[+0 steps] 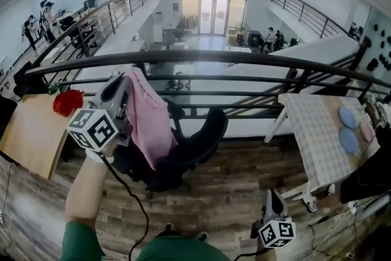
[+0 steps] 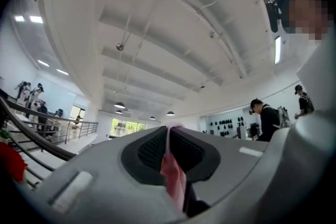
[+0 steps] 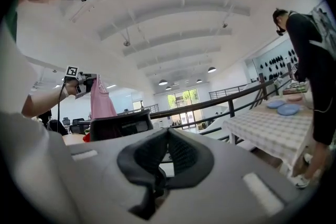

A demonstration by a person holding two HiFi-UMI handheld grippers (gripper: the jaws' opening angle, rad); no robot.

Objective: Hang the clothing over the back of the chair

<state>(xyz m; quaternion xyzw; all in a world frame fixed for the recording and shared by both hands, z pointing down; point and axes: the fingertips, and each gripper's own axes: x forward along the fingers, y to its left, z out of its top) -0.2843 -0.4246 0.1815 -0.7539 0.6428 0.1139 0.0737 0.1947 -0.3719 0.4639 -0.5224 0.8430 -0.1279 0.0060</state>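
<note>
My left gripper is raised at the left of the head view, shut on the top of a pink garment. The garment hangs down in front of a black office chair. Pink cloth is pinched between the left gripper's dark pads. In the right gripper view the garment dangles above the chair's back, apart from it. My right gripper is low at the right; its jaws are shut with nothing between them.
A black railing runs behind the chair. At the right a checked table carries blue plates, with a person beside it. A wooden table with a red object is at the left.
</note>
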